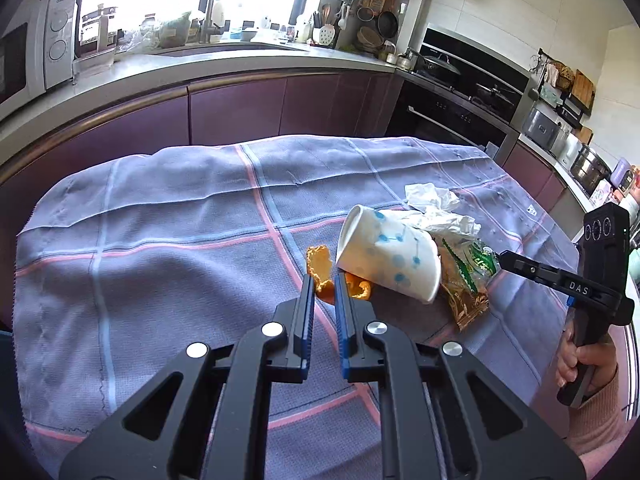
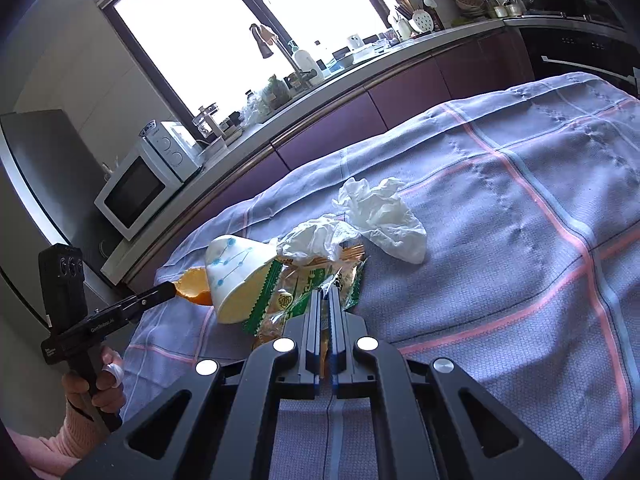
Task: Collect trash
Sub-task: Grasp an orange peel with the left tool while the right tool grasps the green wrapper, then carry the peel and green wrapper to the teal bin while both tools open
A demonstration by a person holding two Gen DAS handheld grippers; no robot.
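- writing: "das" in white letters on the right gripper [image 1: 500, 259] arm, seen from the left wrist view; small print on the left gripper's arm in the right wrist view, too small to read surely.
- snack wrapper [image 2: 296, 296]: crinkled clear and green film with a round logo, text illegible; right gripper [image 2: 329, 294] closed on its edge.
- left gripper [image 1: 324, 284]: narrow gap, pads clamped on a curled orange peel [image 1: 320, 266].
- paper cup [image 1: 390, 254]: white with blue dot-and-line print, lying on its side, touching peel and wrapper.
- two crumpled white tissues [image 2: 384, 216] just beyond the cup.
- tabletop cloth [image 1: 160, 220]: woven lilac fabric, pink and blue check lines, wrinkled.
- room: kitchen, purple cabinets, white microwave [image 2: 136, 192], bright window.
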